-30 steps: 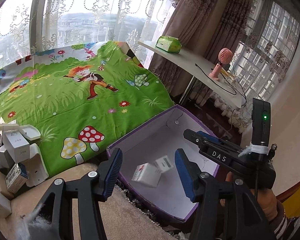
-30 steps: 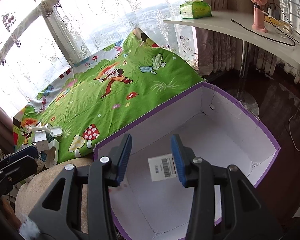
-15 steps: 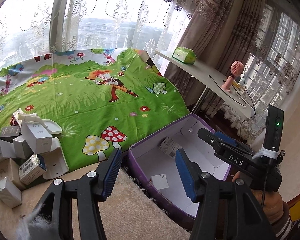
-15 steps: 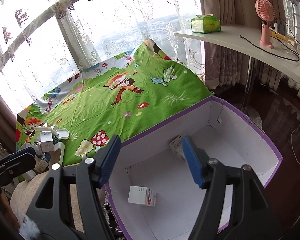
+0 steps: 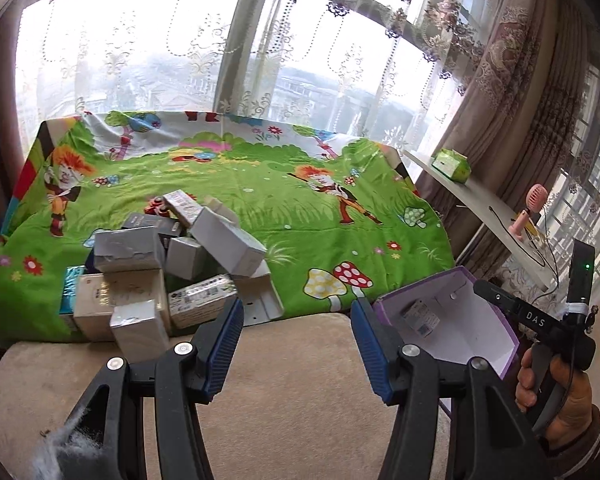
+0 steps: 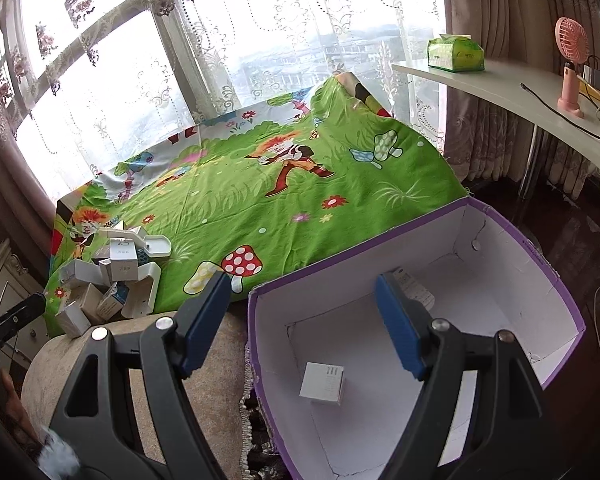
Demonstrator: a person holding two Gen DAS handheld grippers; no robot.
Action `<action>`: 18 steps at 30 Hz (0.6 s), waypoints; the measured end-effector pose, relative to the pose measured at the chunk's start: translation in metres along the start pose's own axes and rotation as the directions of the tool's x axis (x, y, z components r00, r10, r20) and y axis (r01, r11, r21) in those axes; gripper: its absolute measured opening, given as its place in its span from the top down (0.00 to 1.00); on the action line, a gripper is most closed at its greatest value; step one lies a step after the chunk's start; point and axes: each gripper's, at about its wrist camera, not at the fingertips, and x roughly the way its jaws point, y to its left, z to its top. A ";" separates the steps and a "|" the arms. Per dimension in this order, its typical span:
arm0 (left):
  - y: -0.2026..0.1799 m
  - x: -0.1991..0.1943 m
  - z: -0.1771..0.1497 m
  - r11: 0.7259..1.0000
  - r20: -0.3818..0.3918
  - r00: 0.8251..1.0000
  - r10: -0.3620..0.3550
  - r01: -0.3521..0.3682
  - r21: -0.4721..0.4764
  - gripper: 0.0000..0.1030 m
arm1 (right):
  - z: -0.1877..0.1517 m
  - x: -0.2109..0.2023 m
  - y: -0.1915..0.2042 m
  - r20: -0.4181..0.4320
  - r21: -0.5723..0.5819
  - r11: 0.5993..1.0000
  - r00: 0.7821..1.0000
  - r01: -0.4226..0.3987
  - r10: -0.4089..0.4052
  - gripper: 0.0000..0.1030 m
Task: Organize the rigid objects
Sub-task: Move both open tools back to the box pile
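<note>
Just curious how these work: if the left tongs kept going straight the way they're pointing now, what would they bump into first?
Probably the beige cushion right beneath the open left tongs, near where the green cartoon cloth starts. The pile of small boxes sits off to the side, out of that line. Depth is hard to judge.

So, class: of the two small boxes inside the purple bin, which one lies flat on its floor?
The white box lies flat; the other box leans against the far wall.

The right gripper (image 6: 302, 318) has just been opening its jaws and has nothing between them now; the small white box (image 6: 322, 383) it was holding is lying in the purple box (image 6: 556, 280). The left gripper (image 5: 296, 334) is now facing the pile of boxes (image 5: 160, 276) instead.
</note>
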 end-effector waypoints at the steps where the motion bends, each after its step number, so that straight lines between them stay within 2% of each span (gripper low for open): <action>1: 0.008 -0.003 -0.001 1.000 0.005 1.000 0.013 -0.013 -0.016 0.45 | -0.001 0.001 0.003 -0.007 -0.008 1.000 1.000 -0.007 0.006 0.25; 10: 0.069 -0.010 -0.011 0.979 0.005 0.995 0.102 -0.099 -0.176 0.45 | -0.006 0.010 0.030 -0.058 -0.034 0.995 0.994 -0.095 0.093 0.25; 18: 0.086 -0.002 -0.018 0.967 -0.028 0.990 0.135 -0.138 -0.214 0.45 | -0.010 0.026 0.052 -0.110 -0.065 0.989 0.986 -0.136 0.129 0.25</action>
